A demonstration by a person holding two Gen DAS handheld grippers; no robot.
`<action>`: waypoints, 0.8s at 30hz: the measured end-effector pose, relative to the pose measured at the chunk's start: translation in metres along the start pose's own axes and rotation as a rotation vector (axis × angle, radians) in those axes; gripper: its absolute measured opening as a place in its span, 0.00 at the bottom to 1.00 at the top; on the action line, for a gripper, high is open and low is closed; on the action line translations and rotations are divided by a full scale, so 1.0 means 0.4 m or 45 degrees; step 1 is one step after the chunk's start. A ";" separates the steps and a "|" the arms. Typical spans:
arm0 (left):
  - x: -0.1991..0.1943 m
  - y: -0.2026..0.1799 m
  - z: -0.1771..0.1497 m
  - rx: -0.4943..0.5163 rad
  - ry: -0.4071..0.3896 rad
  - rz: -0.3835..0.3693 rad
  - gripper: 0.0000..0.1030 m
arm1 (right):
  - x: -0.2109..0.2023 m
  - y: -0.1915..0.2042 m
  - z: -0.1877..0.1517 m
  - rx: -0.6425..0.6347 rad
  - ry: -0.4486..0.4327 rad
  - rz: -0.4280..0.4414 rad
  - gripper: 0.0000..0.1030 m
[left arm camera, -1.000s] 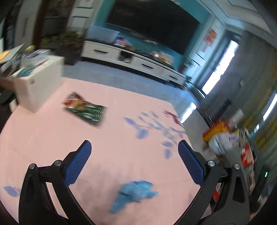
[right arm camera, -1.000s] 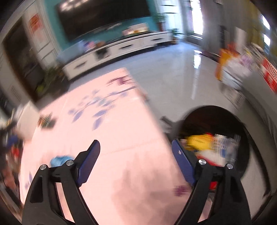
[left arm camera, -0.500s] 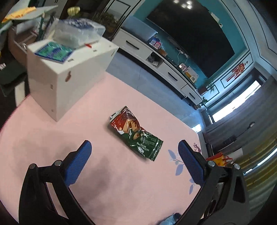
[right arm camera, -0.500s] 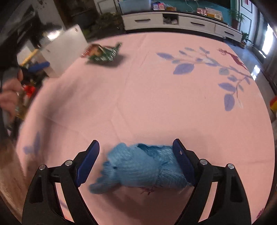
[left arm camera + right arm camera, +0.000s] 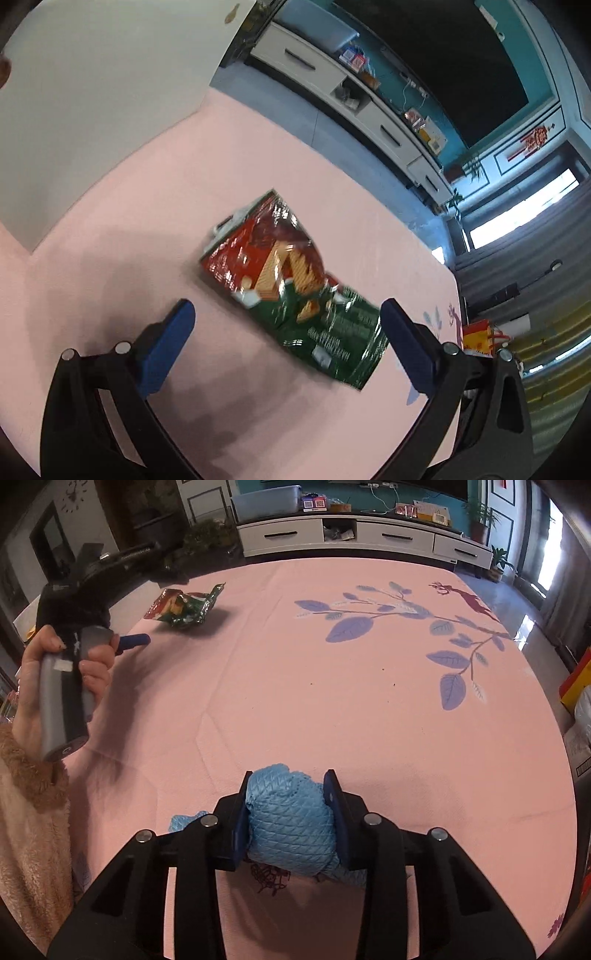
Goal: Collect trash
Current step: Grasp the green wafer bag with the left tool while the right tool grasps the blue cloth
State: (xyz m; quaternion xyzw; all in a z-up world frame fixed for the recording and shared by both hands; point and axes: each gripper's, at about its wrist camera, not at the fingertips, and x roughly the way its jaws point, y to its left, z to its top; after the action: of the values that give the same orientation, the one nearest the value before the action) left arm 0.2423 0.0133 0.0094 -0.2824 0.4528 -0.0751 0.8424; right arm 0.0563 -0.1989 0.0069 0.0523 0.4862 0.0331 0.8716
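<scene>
Carpet point(image 5: 369, 701) lies bare across its middle; the right gripper point(image 5: 288, 805) is closing, pads pressing the blue cloth point(image 5: 291, 819) near the carpet's near edge. Only the left wrist view shows the left gripper point(image 5: 282, 314) spread wide around the snack bag point(image 5: 291, 288), beside the white box point(image 5: 92, 92) toward the far left corner.

Open pink rug point(image 5: 369, 701); white box point(image 5: 92, 92) blocks left.

a home living room. a large pink rug point(image 5: 369, 686) with leaf prints covers the floor, facing a long white tv cabinet point(image 5: 369, 535) under a dark screen point(image 5: 443, 55) on a teal wall. potted plants point(image 5: 480, 517) stand alongside.
</scene>
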 end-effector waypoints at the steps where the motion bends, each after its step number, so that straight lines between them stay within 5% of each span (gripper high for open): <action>1: 0.007 -0.005 0.006 0.003 0.008 -0.007 0.96 | 0.001 0.004 0.000 -0.006 -0.003 -0.009 0.37; 6: 0.045 -0.031 0.031 -0.041 0.026 0.016 0.91 | 0.000 0.011 -0.005 -0.022 -0.010 -0.022 0.37; 12: 0.059 -0.057 0.020 -0.005 -0.057 0.121 0.64 | -0.007 0.002 -0.007 -0.002 -0.009 0.003 0.37; 14: 0.063 -0.065 0.014 0.043 -0.068 0.177 0.42 | -0.007 0.004 -0.006 -0.005 -0.008 -0.002 0.37; 15: 0.065 -0.067 0.011 0.049 -0.057 0.164 0.39 | -0.007 0.005 -0.007 -0.006 -0.008 -0.003 0.37; 20: 0.049 -0.060 0.001 0.022 -0.008 0.107 0.36 | -0.008 0.001 -0.005 -0.001 -0.004 -0.008 0.37; 24: -0.025 -0.092 -0.016 0.060 -0.068 0.074 0.36 | -0.011 -0.008 -0.002 0.023 -0.008 -0.020 0.37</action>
State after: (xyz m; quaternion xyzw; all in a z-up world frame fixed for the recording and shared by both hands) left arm 0.2362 -0.0159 0.0341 -0.2510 0.4363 -0.0536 0.8624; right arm 0.0533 -0.2025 0.0097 0.0566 0.4842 0.0217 0.8729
